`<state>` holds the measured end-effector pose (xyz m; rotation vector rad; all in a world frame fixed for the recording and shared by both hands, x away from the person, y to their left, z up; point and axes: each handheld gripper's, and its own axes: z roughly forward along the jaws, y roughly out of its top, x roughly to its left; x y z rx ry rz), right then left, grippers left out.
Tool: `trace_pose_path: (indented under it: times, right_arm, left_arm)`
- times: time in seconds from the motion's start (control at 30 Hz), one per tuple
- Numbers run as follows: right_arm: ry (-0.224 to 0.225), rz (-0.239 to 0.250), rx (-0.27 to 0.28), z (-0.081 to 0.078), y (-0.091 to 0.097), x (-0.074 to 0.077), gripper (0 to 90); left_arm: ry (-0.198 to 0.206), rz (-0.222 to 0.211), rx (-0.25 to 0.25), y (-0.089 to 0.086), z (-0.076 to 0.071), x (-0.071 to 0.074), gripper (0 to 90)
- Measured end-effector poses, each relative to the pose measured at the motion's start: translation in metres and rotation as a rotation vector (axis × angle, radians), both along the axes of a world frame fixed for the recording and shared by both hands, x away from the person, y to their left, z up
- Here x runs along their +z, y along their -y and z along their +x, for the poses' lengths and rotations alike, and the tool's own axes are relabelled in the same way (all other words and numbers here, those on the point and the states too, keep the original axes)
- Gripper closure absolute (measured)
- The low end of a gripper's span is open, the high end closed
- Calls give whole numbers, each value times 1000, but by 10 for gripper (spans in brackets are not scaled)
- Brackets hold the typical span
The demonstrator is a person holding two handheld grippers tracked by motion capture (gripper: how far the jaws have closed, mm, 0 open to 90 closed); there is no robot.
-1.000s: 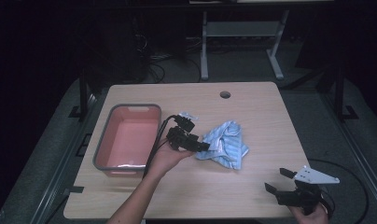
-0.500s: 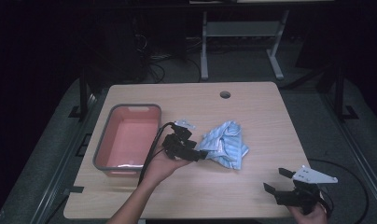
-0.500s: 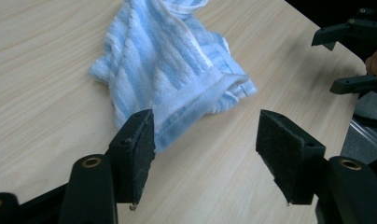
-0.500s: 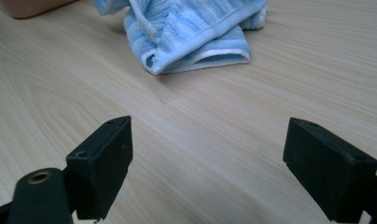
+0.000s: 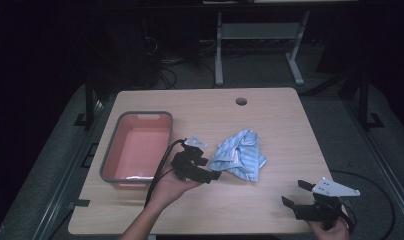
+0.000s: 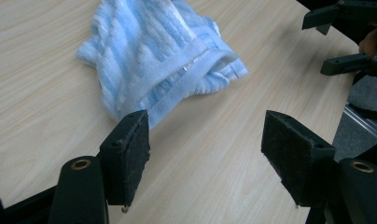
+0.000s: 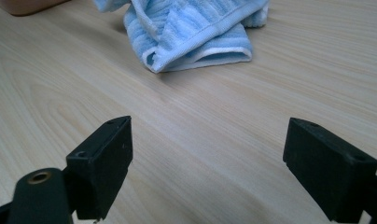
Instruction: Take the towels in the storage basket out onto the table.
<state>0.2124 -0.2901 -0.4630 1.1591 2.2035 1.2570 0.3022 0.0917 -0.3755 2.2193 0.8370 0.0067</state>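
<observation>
Towel (image 5: 240,156) crumpled, long axis slanting

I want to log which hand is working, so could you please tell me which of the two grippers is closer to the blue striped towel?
The left gripper, open, just short of the towel; the right gripper sits apart near the table's corner.

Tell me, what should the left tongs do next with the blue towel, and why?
Probably ease forward and close on the blue towel's near edge. The left tongs, which have just been opening, stand open with bare table between them, just short of the crumpled cloth. The pink bin waits beside them.
</observation>
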Motion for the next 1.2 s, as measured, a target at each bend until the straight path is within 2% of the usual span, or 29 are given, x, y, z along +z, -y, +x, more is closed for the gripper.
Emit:
trace_pose_path:
  times: [0.37,0.43,0.57,0.63,0.8,1.2]
  right_arm:
    - [0,-4,-5,0,1,-1,152]
    - [0,-6,-5,0,1,-1,152]
    - [-1,-8,-6,0,1,-1,152]
    - [-1,-9,-4,0,0,-1,152]
    - [-3,-12,-2,0,-1,-1,152]
    - [3,-14,-2,-1,-1,-1,152]
  left_arm:
    - [0,-12,-1,-2,-13,-10,299]
    - [9,-3,-3,-3,-14,-11,297]
    - [-5,-15,-2,-3,-18,-16,287]
    - [-2,0,-16,-4,-20,-19,285]
    - [-6,-10,-8,-3,-26,-26,285]
    - [38,7,-25,-4,-44,-36,278]
